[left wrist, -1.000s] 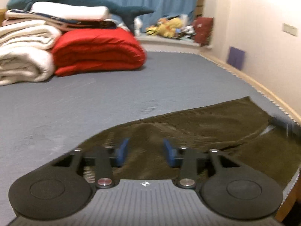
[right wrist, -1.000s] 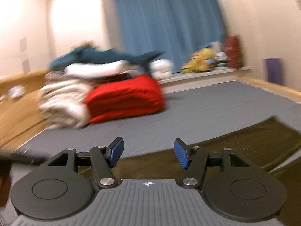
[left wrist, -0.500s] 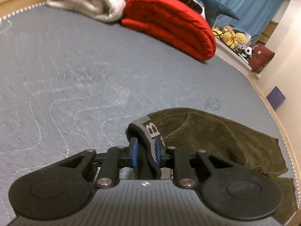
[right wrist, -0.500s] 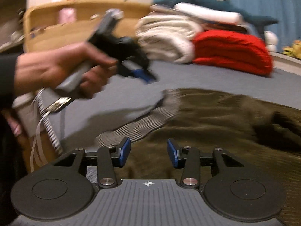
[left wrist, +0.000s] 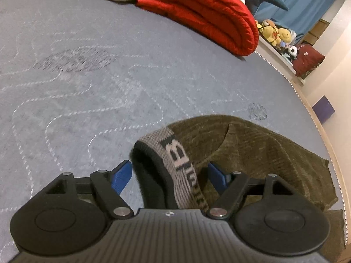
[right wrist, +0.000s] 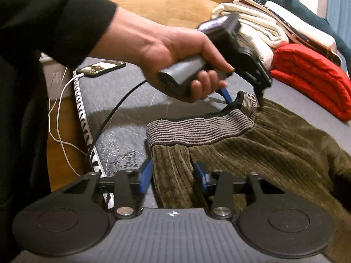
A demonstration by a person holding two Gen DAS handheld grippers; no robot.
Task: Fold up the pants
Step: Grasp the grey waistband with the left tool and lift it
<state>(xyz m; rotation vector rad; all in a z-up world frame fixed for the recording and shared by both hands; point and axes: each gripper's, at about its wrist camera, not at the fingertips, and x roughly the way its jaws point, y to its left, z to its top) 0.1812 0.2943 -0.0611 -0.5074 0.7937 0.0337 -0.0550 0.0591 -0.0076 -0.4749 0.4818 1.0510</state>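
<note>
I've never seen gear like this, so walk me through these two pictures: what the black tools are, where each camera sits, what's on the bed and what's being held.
No robot here: a person holds a hand tool with two jaws in each hand, and each tool carries a camera looking out along its jaws.

One picture comes from the left gripper. Its jaws are opening, with the striped waistband of the olive pants between them, not pinched.

The other comes from the right gripper. Its jaws are closing around a fold of the pants; I can't tell whether they grip it yet. It also shows the person's left hand holding the other tool.

The pants lie on a grey mattress. Farther back are a folded red quilt and white blankets; a phone lies near the edge.
</note>
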